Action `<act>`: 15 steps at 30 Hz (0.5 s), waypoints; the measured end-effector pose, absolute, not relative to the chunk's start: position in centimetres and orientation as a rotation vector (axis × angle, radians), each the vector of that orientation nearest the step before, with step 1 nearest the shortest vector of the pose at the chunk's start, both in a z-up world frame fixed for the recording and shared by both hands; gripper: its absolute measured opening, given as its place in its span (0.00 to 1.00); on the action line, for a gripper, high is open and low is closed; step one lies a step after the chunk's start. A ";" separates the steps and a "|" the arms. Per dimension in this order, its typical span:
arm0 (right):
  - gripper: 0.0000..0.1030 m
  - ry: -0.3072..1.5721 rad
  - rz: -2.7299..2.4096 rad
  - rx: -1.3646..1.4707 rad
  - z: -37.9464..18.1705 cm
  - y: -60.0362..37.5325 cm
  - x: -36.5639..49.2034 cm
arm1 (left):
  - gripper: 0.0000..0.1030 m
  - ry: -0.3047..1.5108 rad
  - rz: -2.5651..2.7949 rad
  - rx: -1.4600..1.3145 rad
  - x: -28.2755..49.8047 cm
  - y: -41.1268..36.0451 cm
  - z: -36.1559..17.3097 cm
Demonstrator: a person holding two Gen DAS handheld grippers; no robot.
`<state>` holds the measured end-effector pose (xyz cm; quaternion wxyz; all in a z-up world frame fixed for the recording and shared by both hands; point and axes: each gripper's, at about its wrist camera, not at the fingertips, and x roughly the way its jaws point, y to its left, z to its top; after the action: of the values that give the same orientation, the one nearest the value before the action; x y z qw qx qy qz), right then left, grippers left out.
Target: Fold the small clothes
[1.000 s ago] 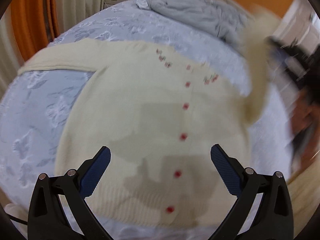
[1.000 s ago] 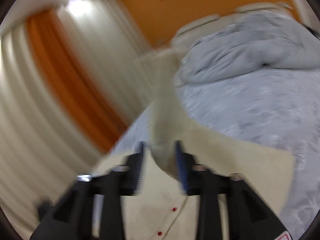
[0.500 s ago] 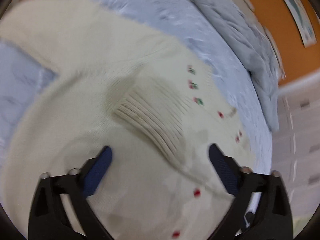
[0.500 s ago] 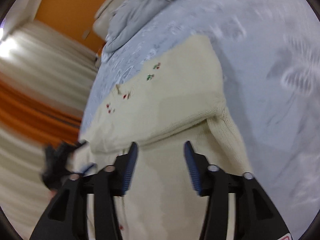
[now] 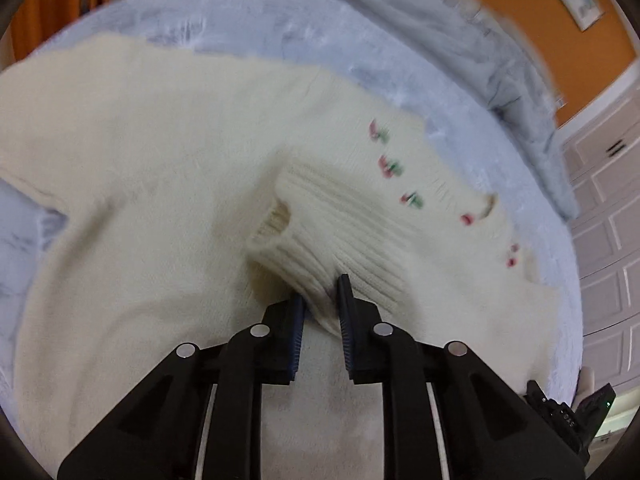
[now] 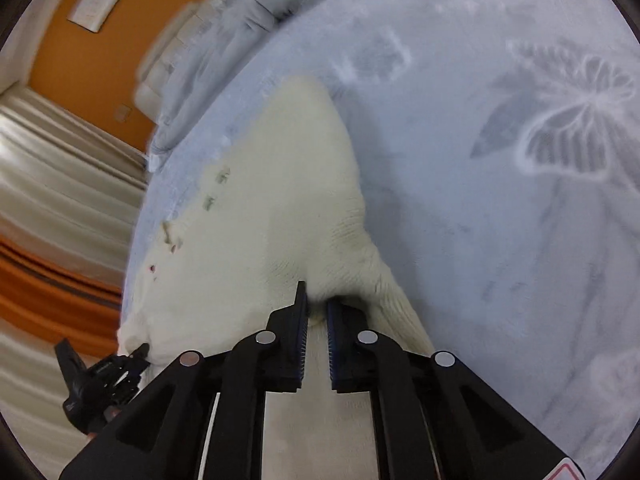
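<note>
The left tool (image 5: 322, 300) pinches the ribbed cuff (image 5: 332, 252) of a sleeve folded over the cream cardigan (image 5: 152, 184); the right tool (image 6: 316, 308) clamps the cardigan's edge. The cardigan lies flat on the bed (image 6: 500, 200), neckline toward the grey duvet (image 5: 480, 48), embroidery blurred.

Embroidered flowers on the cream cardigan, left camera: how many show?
3, running diagonally along the cardigan just beyond the folded ribbed cuff; blur or folds may hide more.
</note>
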<state>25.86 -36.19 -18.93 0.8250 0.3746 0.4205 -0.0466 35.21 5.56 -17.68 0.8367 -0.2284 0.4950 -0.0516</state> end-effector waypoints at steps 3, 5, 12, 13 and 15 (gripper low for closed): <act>0.17 0.890 -0.106 0.714 -16.2 -35.0 24.2 | 0.42 0.983 -0.125 -0.582 33.6 8.2 -15.8; 0.18 0.900 -0.108 0.622 -14.9 -33.9 23.3 | 0.56 0.915 -0.101 -0.626 32.3 11.3 -14.6; 0.48 0.946 -0.102 0.187 -13.2 -26.2 13.4 | 0.83 0.847 0.382 -0.827 31.5 28.9 -15.4; 0.50 0.959 -0.101 0.145 -13.6 -25.5 12.2 | 0.83 0.865 0.456 -0.836 32.0 31.2 -15.8; 0.51 1.000 -0.060 0.118 -14.1 -23.8 11.0 | 0.83 0.892 0.528 -0.869 32.8 34.2 -16.9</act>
<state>11.02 -23.79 -14.08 0.8754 0.0564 0.4792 -0.0285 32.79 34.19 -16.86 0.7798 -0.4021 0.4130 0.2441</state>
